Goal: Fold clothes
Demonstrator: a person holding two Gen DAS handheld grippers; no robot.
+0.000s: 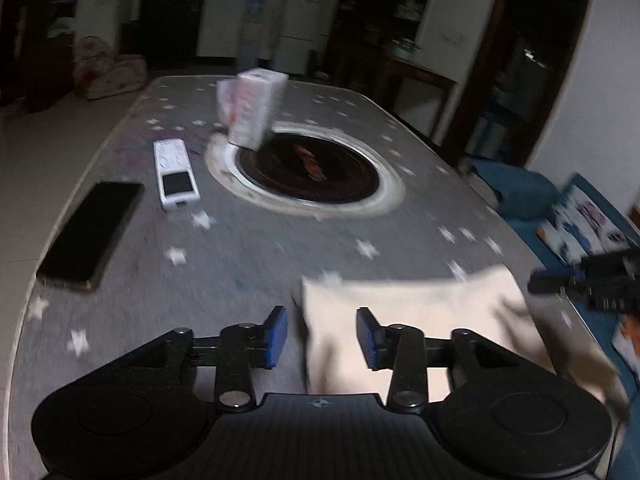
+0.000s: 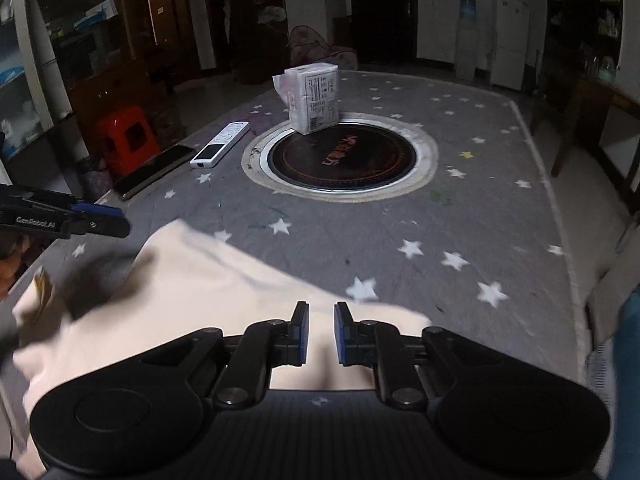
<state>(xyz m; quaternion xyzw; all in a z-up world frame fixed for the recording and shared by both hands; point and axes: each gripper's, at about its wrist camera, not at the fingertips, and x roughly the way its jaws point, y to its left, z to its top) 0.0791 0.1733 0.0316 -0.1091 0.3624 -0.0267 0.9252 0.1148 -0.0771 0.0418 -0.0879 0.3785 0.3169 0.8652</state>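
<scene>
Left tongs (open) over cloth

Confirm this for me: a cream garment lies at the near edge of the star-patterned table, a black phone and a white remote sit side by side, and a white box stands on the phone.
One detail is wrong. The white box stands at the rim of the round hotplate, not on the black phone. The right wrist view shows it clearly. The cream garment, the white remote beside the phone, and the table are as stated.

Open star-patterned counter lies clear ahead and to the right; obstacles comprise a white box at the round inset's far rim, a remote and phone along the left edge.
</scene>
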